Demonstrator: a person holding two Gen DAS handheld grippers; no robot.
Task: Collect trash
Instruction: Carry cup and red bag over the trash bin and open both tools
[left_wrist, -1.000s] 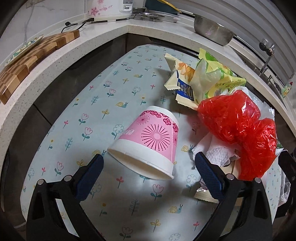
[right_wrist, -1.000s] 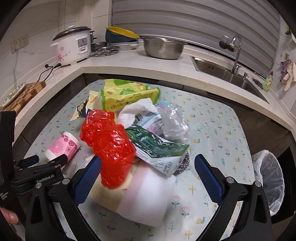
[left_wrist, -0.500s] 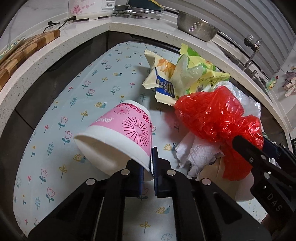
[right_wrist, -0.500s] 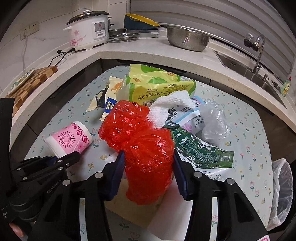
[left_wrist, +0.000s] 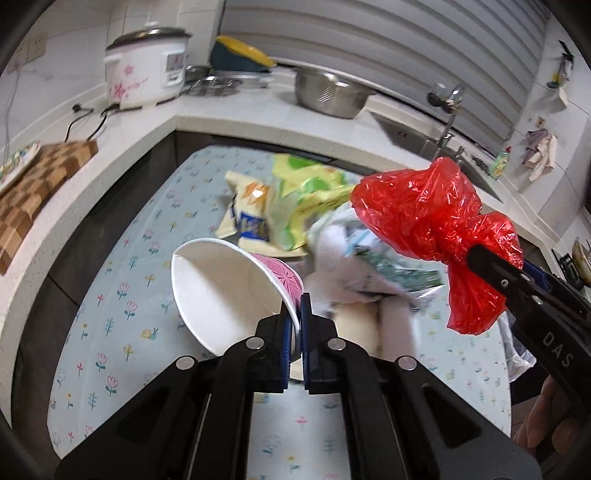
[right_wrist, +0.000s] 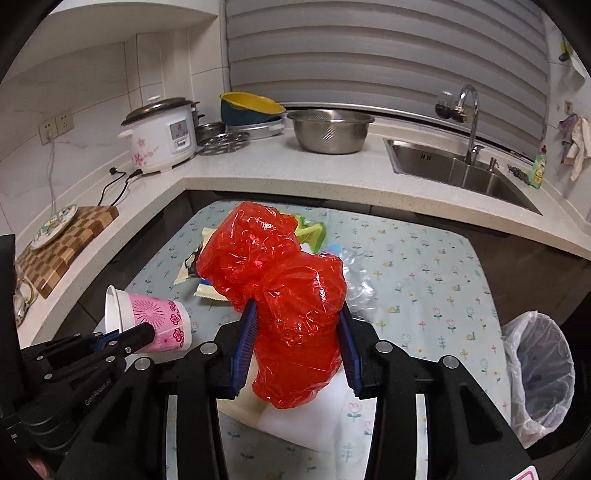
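Trash covers the middle of the flowered surface (right_wrist: 424, 280), and the bulkiest piece of it, a crumpled red plastic bag (right_wrist: 284, 291), is up off that surface in the right tongs (right_wrist: 297, 325); their blue pads press into the bag from both sides and the jaws are closing on it, with the bag's lower end hanging below them. In the left wrist view the same bag shows at about 2 o'clock, gripped at its narrow waist. At 4 o'clock in the right wrist view, beside the edge of the surface, stands a bin lined with a clear bag (right_wrist: 539, 373). Behind the red bag, toward 12 o'clock, lies the rest of the pile (left_wrist: 295, 206): a yellow-green wrapper, a pale snack packet, clear plastic and white paper, all resting on the surface and partly blurred in the left wrist view. A pink paper cup (left_wrist: 229, 288) with a flower print is held clear of the surface by the left tongs (left_wrist: 295, 332), which are pressed together on its rim, one pad inside the cup and one outside; the cup lies tilted on its side, its white mouth facing 9 o'clock in the right wrist view. A hand (left_wrist: 550, 424) shows at 4 o'clock in the left wrist view, beneath the right tongs.
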